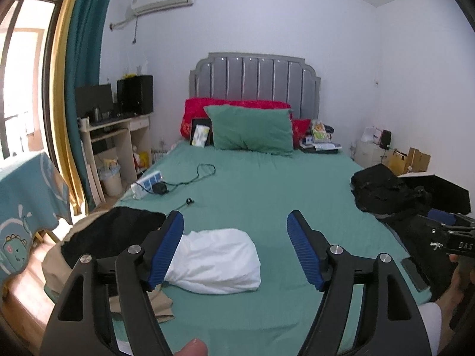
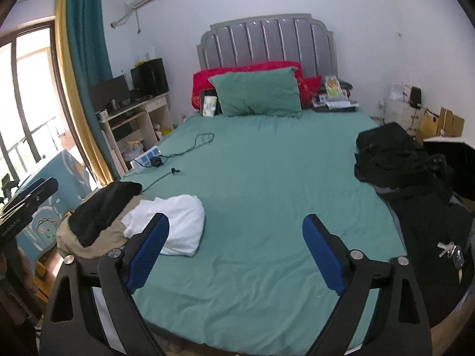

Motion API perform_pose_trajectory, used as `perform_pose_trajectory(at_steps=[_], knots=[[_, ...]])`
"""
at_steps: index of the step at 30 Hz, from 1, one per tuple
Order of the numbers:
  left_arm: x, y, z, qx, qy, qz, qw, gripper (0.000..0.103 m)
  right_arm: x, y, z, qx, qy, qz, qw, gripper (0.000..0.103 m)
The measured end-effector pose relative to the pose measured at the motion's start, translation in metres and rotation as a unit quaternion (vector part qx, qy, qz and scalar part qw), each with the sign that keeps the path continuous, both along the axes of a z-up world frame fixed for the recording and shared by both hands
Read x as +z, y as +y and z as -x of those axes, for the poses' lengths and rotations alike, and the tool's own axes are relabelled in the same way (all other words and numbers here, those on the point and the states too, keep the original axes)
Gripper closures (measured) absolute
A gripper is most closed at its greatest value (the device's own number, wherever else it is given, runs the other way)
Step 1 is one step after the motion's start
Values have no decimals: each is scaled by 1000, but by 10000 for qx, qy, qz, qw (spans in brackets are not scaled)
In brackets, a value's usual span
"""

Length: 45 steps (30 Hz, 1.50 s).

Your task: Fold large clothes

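**Both grippers empty, next garment off to the right**

Left gripper and right gripper both spread wide, blue ribbed pads clear, nothing between them. Both hover over the green bedsheet, pointing toward the grey padded headboard.

White folded garment lies on the sheet near the foot, just under the left gripper's left pad in its view, and looks finished. Its long axis runs roughly across the bed. Beside it to the left, a black cloth on a tan cloth at the bed corner.

My read: next pick is the black crumpled clothes pile at the bed's right edge, well apart from both. The right gripper is nearer.

Surface: middle of the sheet is bare, lightly wrinkled. White power strip with black cable lies on the left side, and a green pillow at the head. Keys lie on dark fabric at the right, a snag risk.
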<state>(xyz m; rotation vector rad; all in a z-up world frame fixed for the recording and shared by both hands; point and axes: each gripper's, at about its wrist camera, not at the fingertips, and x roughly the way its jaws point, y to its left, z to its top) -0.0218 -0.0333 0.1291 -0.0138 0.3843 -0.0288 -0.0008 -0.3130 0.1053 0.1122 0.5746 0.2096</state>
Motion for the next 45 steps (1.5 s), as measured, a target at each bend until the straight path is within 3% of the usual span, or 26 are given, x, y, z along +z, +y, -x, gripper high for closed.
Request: perform_pose_trajectory(at_steps=[18,34,40,45], knots=[[31,14,33,286,-547,146,9980,27,47,24,31,113,-757,403,9963,9],[52,21,65,525,-986,176,9936,22,81,42,58,380,-1304,402,9899,8],[50,25,68,559,-970,171,9936,21,81,50,59,465,-1409,464,9878,8],[44,27,63,586,-808,208,9948,21,72,53,48,579,-1241,402,9898,8]])
